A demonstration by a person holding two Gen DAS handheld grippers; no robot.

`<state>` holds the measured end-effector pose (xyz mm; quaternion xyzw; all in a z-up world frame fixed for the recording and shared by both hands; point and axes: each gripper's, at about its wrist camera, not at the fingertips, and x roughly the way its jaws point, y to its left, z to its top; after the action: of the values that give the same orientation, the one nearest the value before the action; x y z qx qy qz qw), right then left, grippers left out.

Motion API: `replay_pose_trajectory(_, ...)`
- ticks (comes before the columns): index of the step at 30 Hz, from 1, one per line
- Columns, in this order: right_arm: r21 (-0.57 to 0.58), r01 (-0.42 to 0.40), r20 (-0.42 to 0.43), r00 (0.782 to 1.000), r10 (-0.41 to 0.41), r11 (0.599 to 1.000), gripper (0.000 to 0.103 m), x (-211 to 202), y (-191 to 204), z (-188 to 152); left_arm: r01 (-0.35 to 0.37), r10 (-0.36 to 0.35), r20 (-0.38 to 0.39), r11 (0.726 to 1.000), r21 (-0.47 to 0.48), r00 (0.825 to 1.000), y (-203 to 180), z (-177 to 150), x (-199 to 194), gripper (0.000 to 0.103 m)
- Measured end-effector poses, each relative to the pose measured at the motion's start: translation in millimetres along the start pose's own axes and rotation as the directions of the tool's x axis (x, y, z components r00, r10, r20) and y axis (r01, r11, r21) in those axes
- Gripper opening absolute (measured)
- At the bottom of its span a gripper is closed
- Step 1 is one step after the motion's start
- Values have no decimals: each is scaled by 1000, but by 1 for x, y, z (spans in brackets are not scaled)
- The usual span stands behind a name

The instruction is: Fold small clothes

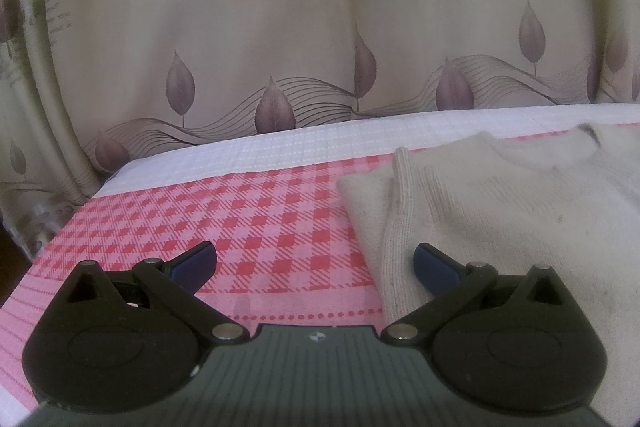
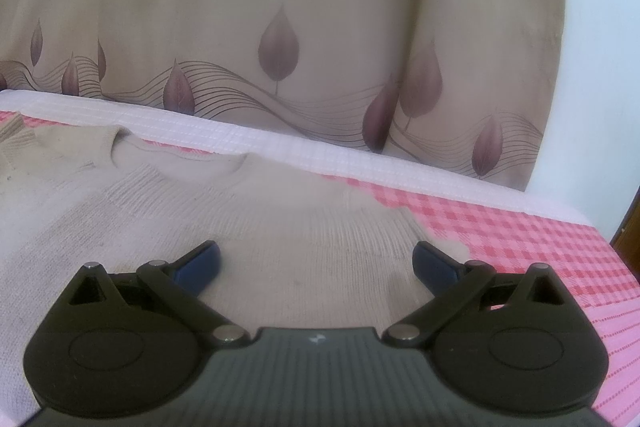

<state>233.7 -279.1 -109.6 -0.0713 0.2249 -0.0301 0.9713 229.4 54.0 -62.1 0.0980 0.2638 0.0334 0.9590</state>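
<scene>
A small cream knitted sweater [image 1: 500,203] lies flat on the pink checked cloth [image 1: 248,211], its neckline toward the curtain. In the left wrist view it fills the right side, with a folded sleeve along its left edge. My left gripper [image 1: 315,263] is open, its right blue fingertip [image 1: 434,265] over the sweater's left edge and its left one over bare cloth. In the right wrist view the sweater [image 2: 280,227] spreads across the lower left and centre. My right gripper [image 2: 316,263] hovers open over the sweater's right part, holding nothing.
A beige curtain [image 1: 280,27] with purple leaves and printed words hangs close behind the table. A white textured cloth strip [image 1: 280,147] runs along the table's far edge. A white wall [image 2: 592,67] stands at the right, and the table's right edge [image 2: 616,259] drops off there.
</scene>
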Motion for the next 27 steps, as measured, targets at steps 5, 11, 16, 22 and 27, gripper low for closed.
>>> replay_pose_trajectory(5, 1, 0, 0, 1000, 0, 1000, 103, 0, 0, 0, -13, 13, -11, 1000, 8, 1000, 0, 0, 1, 103)
replay_pose_trajectory(11, 0, 1, -1, 1000, -1, 1000, 103, 0, 1, 0, 14, -14, -21, 1000, -9, 1000, 5, 1, 2, 103)
replay_pose_trajectory(16, 0, 4, 3, 1000, -4, 1000, 103, -1, 1, 1, 195, -206, -69, 971, -135, 976, 29, 4, 12, 103)
replay_pose_trajectory(22, -1, 6, 16, 1000, -6, 1000, 103, -2, 2, 0, 390, -417, -86, 893, -226, 905, 45, 5, 28, 88)
replay_pose_trajectory(27, 4, 3, 26, 1000, -3, 1000, 103, -4, 2, -1, 501, -535, -104, 832, -239, 839, 39, 16, 43, 82)
